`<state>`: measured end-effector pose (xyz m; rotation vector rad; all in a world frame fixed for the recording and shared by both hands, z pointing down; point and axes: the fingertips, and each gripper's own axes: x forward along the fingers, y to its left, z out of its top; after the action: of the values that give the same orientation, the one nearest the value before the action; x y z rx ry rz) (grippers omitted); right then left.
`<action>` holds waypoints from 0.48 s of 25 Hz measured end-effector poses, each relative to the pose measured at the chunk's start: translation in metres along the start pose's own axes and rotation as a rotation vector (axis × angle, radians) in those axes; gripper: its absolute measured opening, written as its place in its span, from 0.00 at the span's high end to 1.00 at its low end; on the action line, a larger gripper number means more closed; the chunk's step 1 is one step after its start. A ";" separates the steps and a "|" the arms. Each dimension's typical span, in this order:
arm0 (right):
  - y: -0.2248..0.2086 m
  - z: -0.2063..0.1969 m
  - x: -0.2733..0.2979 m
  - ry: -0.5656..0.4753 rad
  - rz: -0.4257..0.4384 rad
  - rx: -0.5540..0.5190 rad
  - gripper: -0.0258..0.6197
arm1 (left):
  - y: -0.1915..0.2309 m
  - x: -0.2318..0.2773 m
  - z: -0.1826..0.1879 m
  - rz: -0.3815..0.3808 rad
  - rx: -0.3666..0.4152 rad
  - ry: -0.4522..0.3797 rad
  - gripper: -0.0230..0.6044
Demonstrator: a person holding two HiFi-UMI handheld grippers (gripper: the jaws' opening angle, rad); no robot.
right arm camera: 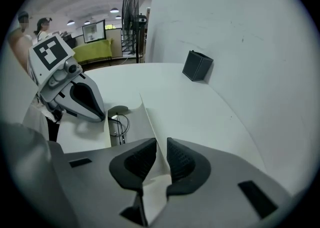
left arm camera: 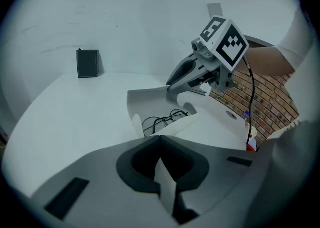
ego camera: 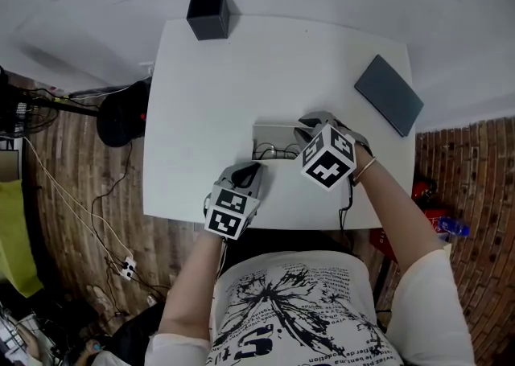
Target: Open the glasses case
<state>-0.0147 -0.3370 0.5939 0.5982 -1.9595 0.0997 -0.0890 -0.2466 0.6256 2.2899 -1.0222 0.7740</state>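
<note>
The white glasses case (ego camera: 272, 141) lies open near the table's front edge, with dark glasses (left arm camera: 163, 118) in its tray. My left gripper (left arm camera: 160, 141) is shut on the thin white near flap of the case (left arm camera: 165, 182). My right gripper (right arm camera: 161, 146) is shut on the raised lid (right arm camera: 150, 122), whose edge runs between its ribbed pads. In the head view the left gripper (ego camera: 250, 173) sits at the case's front left corner and the right gripper (ego camera: 305, 133) at its right end. Each gripper shows in the other's view: the right gripper (left arm camera: 186, 75), the left gripper (right arm camera: 86, 100).
A black open box (ego camera: 209, 15) stands at the table's far edge. A dark grey flat pad (ego camera: 389, 94) lies at the right edge. The white table (ego camera: 209, 99) drops off to wooden floor with cables on the left. A fan (right arm camera: 129, 7) and people stand far behind.
</note>
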 end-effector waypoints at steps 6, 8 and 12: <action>-0.012 0.000 0.009 -0.001 0.023 0.008 0.82 | 0.001 0.000 0.001 0.014 -0.023 0.002 0.94; -0.016 -0.001 0.014 0.000 0.029 0.021 0.81 | 0.003 0.001 -0.002 0.034 -0.024 0.023 0.94; -0.020 -0.003 0.018 -0.018 0.045 0.042 0.80 | 0.007 0.004 -0.009 0.078 0.033 0.063 0.94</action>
<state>-0.0086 -0.3602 0.6069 0.5844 -1.9932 0.1645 -0.0947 -0.2463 0.6364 2.2495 -1.0834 0.8944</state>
